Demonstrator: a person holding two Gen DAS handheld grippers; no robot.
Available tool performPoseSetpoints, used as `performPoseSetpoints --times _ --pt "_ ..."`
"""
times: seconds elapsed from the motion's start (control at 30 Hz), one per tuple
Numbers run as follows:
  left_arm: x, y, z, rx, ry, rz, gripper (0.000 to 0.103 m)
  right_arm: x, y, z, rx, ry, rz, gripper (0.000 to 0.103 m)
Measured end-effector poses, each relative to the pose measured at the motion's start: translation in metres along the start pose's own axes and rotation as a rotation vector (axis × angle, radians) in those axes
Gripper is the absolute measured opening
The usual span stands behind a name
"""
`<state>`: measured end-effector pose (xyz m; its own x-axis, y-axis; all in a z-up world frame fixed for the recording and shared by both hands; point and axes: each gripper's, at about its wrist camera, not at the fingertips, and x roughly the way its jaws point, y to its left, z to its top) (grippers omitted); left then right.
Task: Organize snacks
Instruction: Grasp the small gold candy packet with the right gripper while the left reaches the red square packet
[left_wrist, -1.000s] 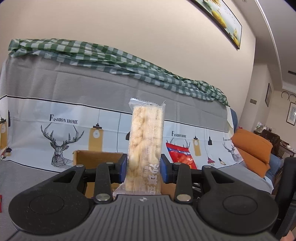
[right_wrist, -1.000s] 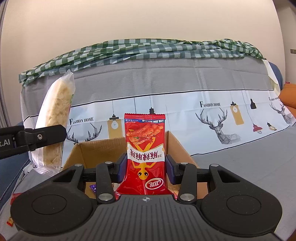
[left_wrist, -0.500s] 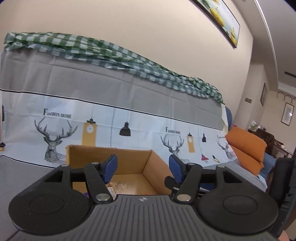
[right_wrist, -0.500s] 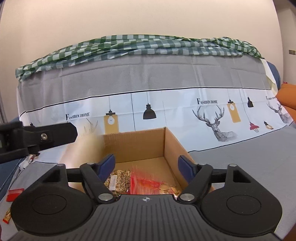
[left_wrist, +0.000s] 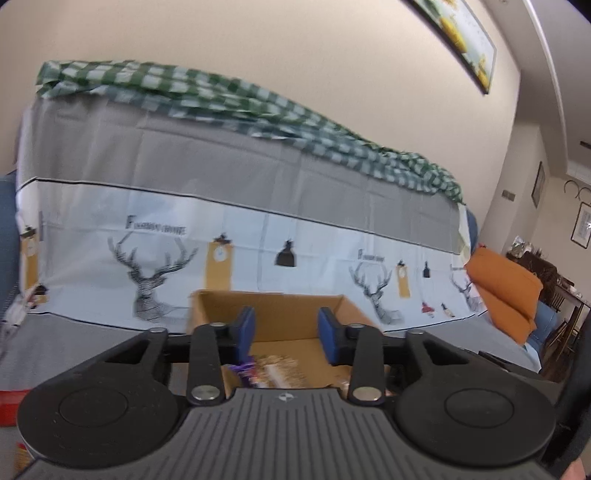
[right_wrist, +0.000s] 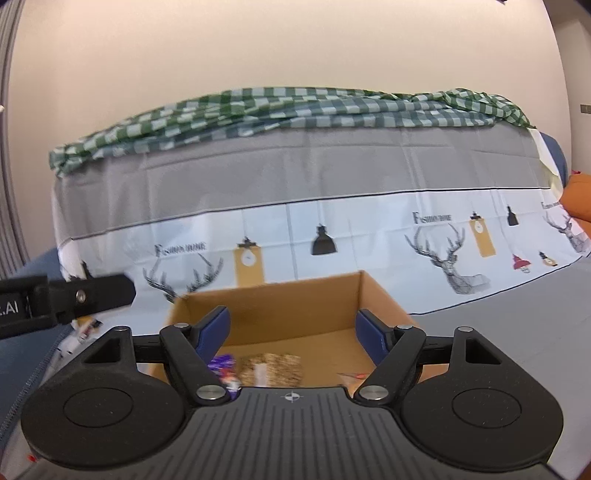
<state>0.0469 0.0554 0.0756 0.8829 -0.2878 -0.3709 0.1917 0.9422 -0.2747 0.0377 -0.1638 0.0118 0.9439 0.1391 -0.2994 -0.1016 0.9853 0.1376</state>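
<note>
Cardboard box (right_wrist: 295, 306) sits open-topped at the lower centre of both wrist views, resting on a grey cover (right_wrist: 517, 306) that spreads over a sofa. In the right wrist view the right gripper (right_wrist: 293, 332) has its blue pads (right_wrist: 214, 330) well apart and closing, with nothing between them; the box interior shows through the gap. On the box floor lie a pale grain-bar packet (right_wrist: 271, 367) near the middle, a purple wrapper (right_wrist: 221, 363) just to its left, and a red packet (right_wrist: 351, 376) toward the lower right, partly hidden by the gripper body.

In the left wrist view the left gripper (left_wrist: 286, 330) has its pads narrower apart than the right one's and is also closing on empty space. The same box (left_wrist: 288, 314) appears behind its fingers, with the purple wrapper (left_wrist: 245, 371) and grain-bar packet (left_wrist: 280, 369) visible below the gap. A red object (left_wrist: 11, 406) lies at the far left edge on the cover; it is too blurred to name.

Behind the box hangs a white printed band with deer heads (right_wrist: 448, 254) and lamps. A green checked cloth (right_wrist: 288, 110) runs along the top of the sofa back. An orange cushion (left_wrist: 506, 291) lies at the right of the left view, and a framed picture (left_wrist: 461, 37) hangs on the wall at upper right. The left gripper's black finger (right_wrist: 92, 293) pokes into the right view from the left edge.
</note>
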Motion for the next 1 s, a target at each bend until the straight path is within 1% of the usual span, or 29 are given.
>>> performPoseSetpoints --times 0.03,0.07,0.1,0.17,0.2,0.27,0.3,0.33,0.4,0.5,0.6,0.77,0.83,0.9,0.93,1.0 --pt "-0.003 0.009 0.004 -0.004 0.012 0.007 0.029 -0.002 0.007 -0.001 0.004 -0.007 0.013 0.066" --pt "-0.006 0.019 0.007 -0.003 0.019 0.02 0.026 -0.004 0.013 -0.003 0.007 -0.01 0.028 0.058" --pt "-0.01 0.028 0.01 0.003 0.018 0.042 0.026 -0.006 0.02 -0.005 0.011 -0.012 0.053 0.048" --pt "-0.018 0.045 0.009 0.006 0.01 0.088 0.026 -0.009 0.036 -0.009 0.006 -0.017 0.103 0.037" --pt "-0.023 0.056 0.005 0.001 0.008 0.118 0.026 -0.011 0.045 -0.012 -0.005 -0.018 0.122 0.034" --pt "-0.03 0.078 -0.008 -0.02 0.026 0.174 0.026 -0.012 0.065 -0.017 -0.024 -0.01 0.156 0.034" --pt "-0.033 0.089 -0.011 -0.025 0.056 0.222 0.026 -0.013 0.074 -0.02 -0.033 -0.006 0.174 0.034" --pt "-0.038 0.099 -0.012 -0.029 0.056 0.269 0.026 -0.015 0.086 -0.024 -0.045 -0.001 0.192 0.034" --pt "-0.047 0.119 -0.01 -0.074 0.042 0.299 0.026 -0.017 0.106 -0.031 -0.064 0.011 0.223 0.034" --pt "-0.056 0.143 -0.01 -0.137 0.041 0.346 0.026 -0.018 0.139 -0.045 -0.103 0.031 0.272 0.034" --pt "-0.061 0.158 -0.007 -0.172 0.037 0.376 0.026 -0.016 0.167 -0.058 -0.128 0.064 0.304 0.034" --pt "-0.072 0.172 -0.002 -0.197 0.019 0.421 0.026 -0.006 0.203 -0.084 -0.172 0.124 0.324 0.034" --pt "-0.077 0.182 -0.001 -0.235 0.011 0.422 0.026 0.001 0.215 -0.094 -0.184 0.167 0.339 0.034" --pt "-0.08 0.188 -0.002 -0.252 0.012 0.423 0.026 0.005 0.227 -0.108 -0.219 0.181 0.358 0.038" --pt "-0.082 0.19 -0.003 -0.25 0.015 0.427 0.026 0.009 0.233 -0.114 -0.234 0.202 0.349 0.039" --pt "-0.085 0.192 -0.003 -0.24 0.013 0.43 0.026 0.016 0.241 -0.123 -0.214 0.243 0.372 0.042"
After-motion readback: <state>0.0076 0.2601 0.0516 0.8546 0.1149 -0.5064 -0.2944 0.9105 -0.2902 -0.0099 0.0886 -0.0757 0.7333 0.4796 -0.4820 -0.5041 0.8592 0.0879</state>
